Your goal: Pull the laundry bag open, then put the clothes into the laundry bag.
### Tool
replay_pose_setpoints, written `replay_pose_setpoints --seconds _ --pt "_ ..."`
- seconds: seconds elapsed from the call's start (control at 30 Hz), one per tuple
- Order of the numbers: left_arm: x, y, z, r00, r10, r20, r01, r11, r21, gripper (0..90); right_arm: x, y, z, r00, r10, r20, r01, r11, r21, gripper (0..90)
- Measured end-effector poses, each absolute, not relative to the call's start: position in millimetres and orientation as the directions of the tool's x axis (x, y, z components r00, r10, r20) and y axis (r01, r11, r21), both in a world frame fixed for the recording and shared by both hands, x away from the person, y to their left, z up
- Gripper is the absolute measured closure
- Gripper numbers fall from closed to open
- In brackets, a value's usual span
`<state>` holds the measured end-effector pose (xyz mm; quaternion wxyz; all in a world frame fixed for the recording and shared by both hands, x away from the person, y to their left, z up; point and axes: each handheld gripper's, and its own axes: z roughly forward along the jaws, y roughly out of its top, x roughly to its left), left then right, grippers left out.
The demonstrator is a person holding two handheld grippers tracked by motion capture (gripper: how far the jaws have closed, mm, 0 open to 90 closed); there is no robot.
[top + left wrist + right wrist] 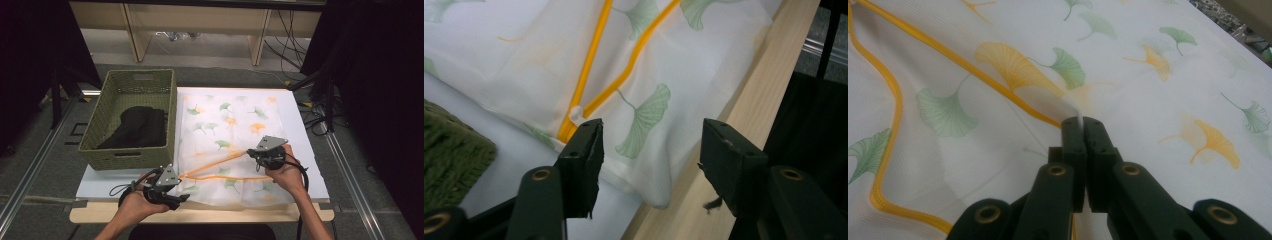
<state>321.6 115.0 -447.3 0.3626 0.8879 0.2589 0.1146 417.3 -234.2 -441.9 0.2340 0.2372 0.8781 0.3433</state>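
A sheer white cloth [235,120] printed with green and orange ginkgo leaves lies spread on a white board [301,131]. A yellow zipper [215,162] gapes open along its near part. My right gripper [252,152] is shut on a lifted fold of the cloth [1148,40] next to the yellow zipper [933,45], and white fabric pokes out between the tips of that gripper [1083,122]. My left gripper [180,197] stands open at the cloth's near left corner. In its own view the left gripper [649,135] has cloth [704,65] lying between the jaws untouched, by the white zipper end [575,114].
A green woven basket [169,125] stands at the board's left with a black garment [137,127] inside. A wooden table edge [200,215] runs along the front. Cables trail on the floor at the right.
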Motion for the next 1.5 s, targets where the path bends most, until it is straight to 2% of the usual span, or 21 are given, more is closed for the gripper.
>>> replay_pose_setpoints --seconds 0.43,1.1,1.3,1.5 --pt "336.1 116.8 -419.5 0.801 0.596 -0.056 0.419 -0.492 0.764 36.7 426.5 -235.3 -431.1 -0.768 0.585 -0.26 0.251 0.649 0.719 90.0" --pt "350.9 122.7 -391.8 0.798 0.601 -0.051 0.395 -0.457 0.797 32.9 432.2 -231.9 -425.9 -0.758 0.597 -0.262 0.253 0.64 0.726 90.0" --pt "356.4 129.2 -382.2 0.766 0.639 -0.071 0.412 -0.404 0.817 32.3 433.6 -234.6 -427.3 -0.758 0.597 -0.262 0.251 0.639 0.727 90.0" --pt "362.5 142.8 -361.0 0.756 0.654 -0.019 0.373 -0.406 0.834 32.1 433.7 -237.2 -425.1 -0.752 0.602 -0.269 0.25 0.638 0.728 90.0"
